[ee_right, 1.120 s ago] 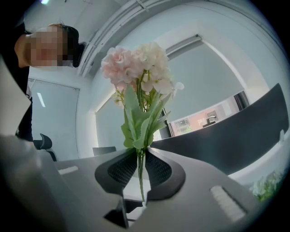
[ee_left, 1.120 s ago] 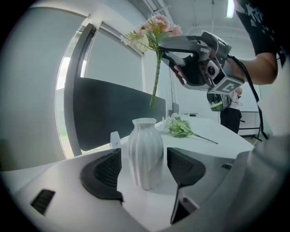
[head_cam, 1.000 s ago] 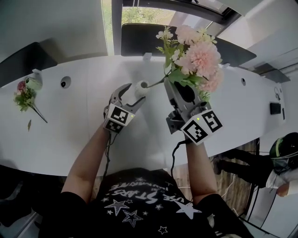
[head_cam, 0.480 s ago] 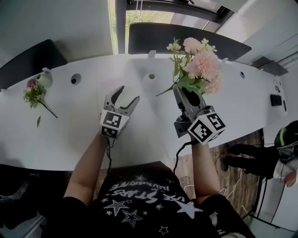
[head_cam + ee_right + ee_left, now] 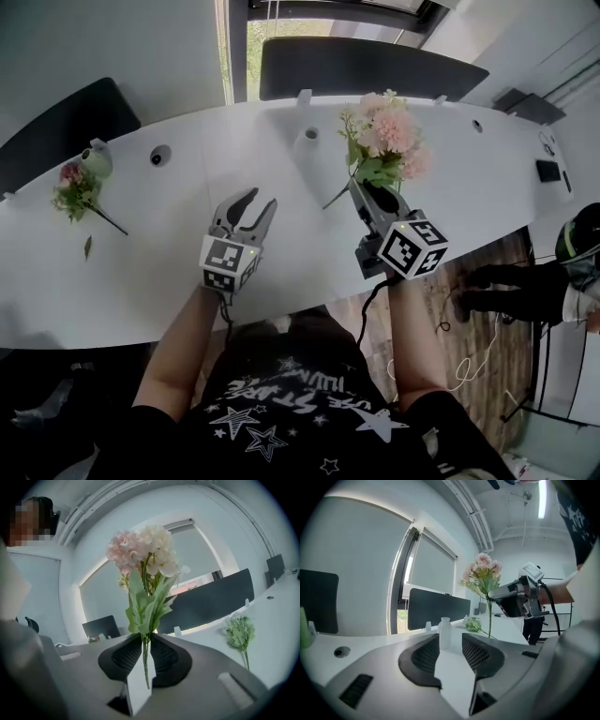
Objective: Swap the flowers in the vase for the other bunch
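Note:
A small white vase (image 5: 307, 142) (image 5: 445, 632) stands empty toward the far side of the white table (image 5: 169, 281). My right gripper (image 5: 363, 194) (image 5: 146, 654) is shut on the stems of a pink and cream bunch (image 5: 386, 139) (image 5: 143, 555), held upright to the right of the vase. A thin green sprig (image 5: 334, 197) (image 5: 239, 632) shows beside it and appears to lie on the table. My left gripper (image 5: 251, 206) (image 5: 451, 645) hovers nearer to me, its jaws closing with nothing between them. The other bunch (image 5: 78, 187), pink and green, lies at the far left.
A green object (image 5: 96, 159) sits by the left bunch, with a round cable port (image 5: 160, 157) next to it. Dark chairs (image 5: 366, 67) line the far side. A black device (image 5: 547, 171) lies at the right end, where a person (image 5: 572, 272) sits.
My left gripper drew back from the vase toward me and its jaws narrowed. My right gripper carried the pink bunch away from the vase mouth, lower and nearer.

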Motion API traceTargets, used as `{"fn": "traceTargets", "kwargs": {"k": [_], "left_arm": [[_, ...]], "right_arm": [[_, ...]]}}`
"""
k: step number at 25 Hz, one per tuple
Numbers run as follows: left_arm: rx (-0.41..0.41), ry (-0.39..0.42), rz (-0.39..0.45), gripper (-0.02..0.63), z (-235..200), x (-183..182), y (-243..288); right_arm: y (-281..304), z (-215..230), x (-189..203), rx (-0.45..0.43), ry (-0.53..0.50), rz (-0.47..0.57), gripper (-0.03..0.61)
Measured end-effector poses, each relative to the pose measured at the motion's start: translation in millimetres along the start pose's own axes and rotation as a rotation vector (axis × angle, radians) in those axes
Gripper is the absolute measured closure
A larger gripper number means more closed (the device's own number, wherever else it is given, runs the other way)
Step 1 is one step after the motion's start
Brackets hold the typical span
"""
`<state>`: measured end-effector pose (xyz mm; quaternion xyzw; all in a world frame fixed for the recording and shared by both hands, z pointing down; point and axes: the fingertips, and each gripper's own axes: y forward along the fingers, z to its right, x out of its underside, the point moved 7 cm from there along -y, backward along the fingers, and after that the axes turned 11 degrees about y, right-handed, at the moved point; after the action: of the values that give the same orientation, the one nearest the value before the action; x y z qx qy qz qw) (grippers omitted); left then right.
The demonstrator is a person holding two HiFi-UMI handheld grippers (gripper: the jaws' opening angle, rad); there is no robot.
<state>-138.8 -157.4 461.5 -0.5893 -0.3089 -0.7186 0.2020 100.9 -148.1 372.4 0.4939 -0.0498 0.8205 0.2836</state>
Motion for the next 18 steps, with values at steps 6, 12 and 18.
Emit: {"fn": "traceTargets", "kwargs": {"k": [6,12,18], "left_arm": [[0.006,0.009,-0.013,0.571,6,3,-15],[-0.044,0.005,-0.018,0.589,12,-4,-15],[-0.114,-0.013,-0.043,0.591,27,-4,-8]], "right_arm": [[-16,12,22,0.109,-0.023,-0.097,0.521],[-24,51,26,0.178,-0.051,-0.163,0.522],[-18,85,34,0.169,-0.059,-0.276,0.520]]}}
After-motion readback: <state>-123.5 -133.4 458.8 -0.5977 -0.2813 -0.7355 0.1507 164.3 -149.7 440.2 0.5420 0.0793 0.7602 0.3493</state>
